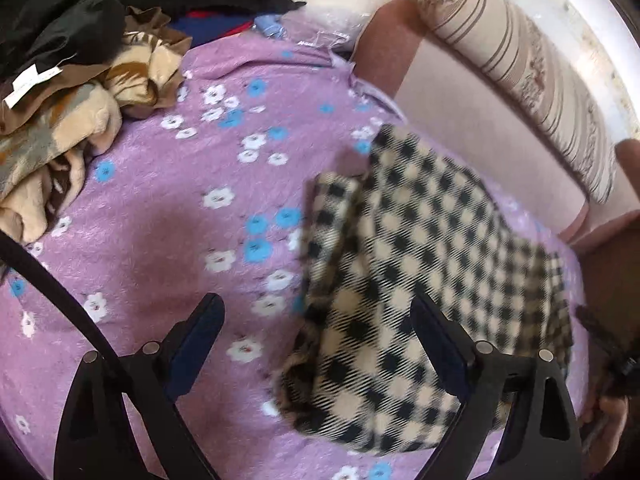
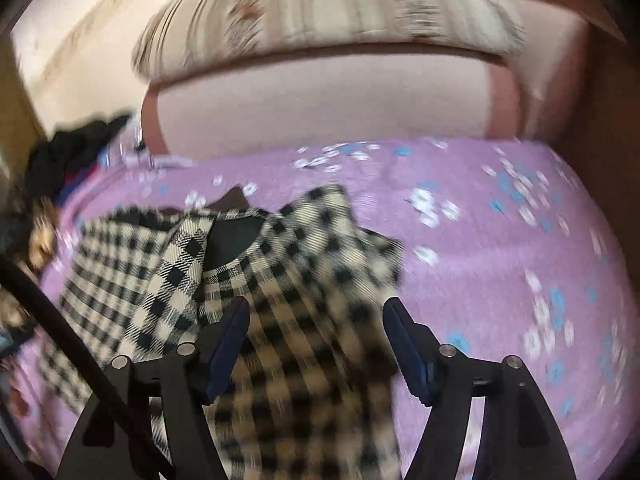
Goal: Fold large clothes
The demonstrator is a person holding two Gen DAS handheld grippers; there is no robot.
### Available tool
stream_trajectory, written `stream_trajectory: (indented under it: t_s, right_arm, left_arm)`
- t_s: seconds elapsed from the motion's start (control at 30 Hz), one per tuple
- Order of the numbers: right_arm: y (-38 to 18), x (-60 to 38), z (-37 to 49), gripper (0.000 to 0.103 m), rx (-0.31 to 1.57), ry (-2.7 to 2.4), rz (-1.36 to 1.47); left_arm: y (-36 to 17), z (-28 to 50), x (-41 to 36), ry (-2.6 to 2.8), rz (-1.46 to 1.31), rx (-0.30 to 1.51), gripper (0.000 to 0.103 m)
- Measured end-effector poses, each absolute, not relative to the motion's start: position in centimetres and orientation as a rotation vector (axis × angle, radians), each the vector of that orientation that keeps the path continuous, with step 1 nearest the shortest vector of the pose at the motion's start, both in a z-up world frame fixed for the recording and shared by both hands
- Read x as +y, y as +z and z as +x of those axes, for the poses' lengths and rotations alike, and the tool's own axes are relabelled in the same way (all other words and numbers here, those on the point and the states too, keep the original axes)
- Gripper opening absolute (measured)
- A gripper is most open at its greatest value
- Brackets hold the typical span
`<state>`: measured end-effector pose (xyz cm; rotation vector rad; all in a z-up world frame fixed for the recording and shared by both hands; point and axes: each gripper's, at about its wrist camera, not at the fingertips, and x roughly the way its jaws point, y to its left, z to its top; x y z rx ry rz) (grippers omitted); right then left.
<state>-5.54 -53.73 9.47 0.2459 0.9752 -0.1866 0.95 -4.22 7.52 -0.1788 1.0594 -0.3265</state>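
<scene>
A cream and black checked garment [image 1: 420, 280] lies folded on the purple flowered bedspread [image 1: 168, 208]. My left gripper [image 1: 316, 308] is open above the bedspread, its right finger over the garment's near edge. In the right wrist view the same garment [image 2: 280, 280] lies bunched with its dark collar lining showing. My right gripper [image 2: 316, 312] is open and holds nothing, with the cloth below and between its fingers. The right wrist view is motion-blurred.
A heap of tan and brown blankets [image 1: 72, 128] and dark clothes [image 1: 60, 20] lies at the bed's far left. A pink headboard [image 1: 480, 120] with a striped bolster pillow [image 1: 520, 72] borders the bed. A black cable [image 1: 60, 292] crosses the left side.
</scene>
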Motion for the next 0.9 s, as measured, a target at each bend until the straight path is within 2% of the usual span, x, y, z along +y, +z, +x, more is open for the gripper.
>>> stream_trajectory:
  t_s: [0.13,0.2,0.23,0.47,0.63,0.7,0.73,0.77,0.9]
  right_arm:
    - [6.3,-51.7,-0.6,0.073,1.052,-0.183,0.094]
    - [4.3,-51.2,1.4,0.022,1.102,-0.224,0.008]
    - [3.5,-51.8,2.0,0.005,1.126,-0.227,0.038]
    - [6.0,-57.7,0.4,0.004,0.980,-0.276,0.249]
    - [3.6,-58.6,1.1,0.006,1.018,-0.303,0.335]
    - [4.6,-58.4,0.9,0.015,1.004,-0.306,0.360]
    - [5.1,-58.5,0.4,0.032,0.991,-0.309,0.370]
    - [6.2,-58.3,-0.6,0.044,0.969,-0.309,0.374]
    - [8.6,-53.6,-2.6,0.045,0.941,-0.093,0.381]
  left_arm:
    - [6.8,1.0,-6.2,-0.353,-0.127,1.088,0.093]
    - [6.2,0.8,-7.0,-0.347,-0.072,1.090,0.093]
    - [6.0,0.8,-7.1,-0.348,-0.057,1.092,0.093]
    - [6.3,1.8,-7.3,-0.351,-0.081,1.066,0.093]
    - [5.3,2.1,-7.7,-0.309,-0.036,1.080,0.093]
    - [4.6,2.3,-7.6,-0.265,-0.004,1.097,0.093]
    - [4.5,2.3,-7.4,-0.259,-0.008,1.097,0.093]
    - [4.7,2.3,-7.1,-0.257,-0.022,1.093,0.093]
    - [5.3,2.4,-6.8,-0.242,-0.052,1.069,0.093]
